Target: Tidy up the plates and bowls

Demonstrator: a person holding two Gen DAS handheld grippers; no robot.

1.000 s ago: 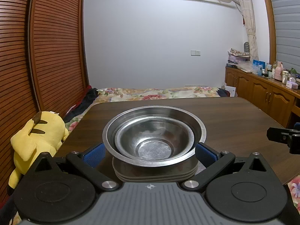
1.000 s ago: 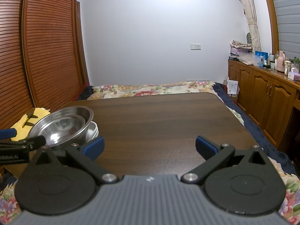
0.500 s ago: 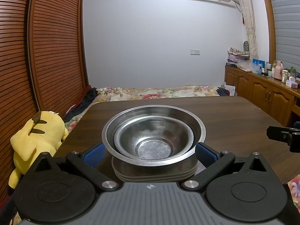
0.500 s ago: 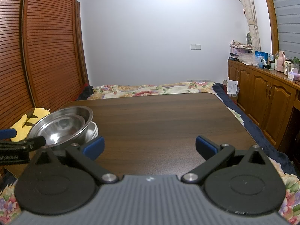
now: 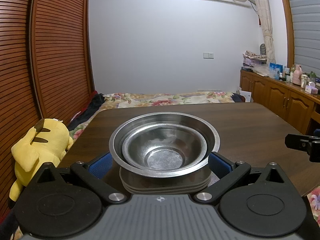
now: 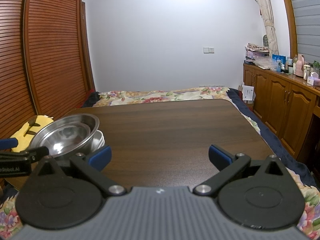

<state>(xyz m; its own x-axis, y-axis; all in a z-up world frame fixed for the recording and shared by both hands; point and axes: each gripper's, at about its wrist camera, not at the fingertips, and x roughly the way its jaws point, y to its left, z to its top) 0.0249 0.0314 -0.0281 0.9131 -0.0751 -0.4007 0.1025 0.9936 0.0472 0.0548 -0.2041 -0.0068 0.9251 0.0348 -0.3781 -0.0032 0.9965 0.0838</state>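
Two nested steel bowls (image 5: 164, 146) sit on a low stack of plates (image 5: 166, 186) near the front left corner of the dark wooden table (image 5: 250, 124). My left gripper (image 5: 160, 164) is open, with its blue pads (image 5: 101, 165) on either side of the stack and a gap on both sides. In the right wrist view the bowls (image 6: 66, 134) lean a little on the plates (image 6: 99, 140) at the far left. My right gripper (image 6: 160, 156) stands open over the bare table with nothing between its fingers. Its tip (image 5: 304, 145) shows at the right edge of the left wrist view.
A yellow plush toy (image 5: 40, 148) lies left of the table beside the slatted wooden doors (image 5: 50, 60). A floral bedspread (image 6: 164, 95) lies beyond the table's far edge. Wooden cabinets (image 6: 288, 108) with bottles and boxes on top line the right wall.
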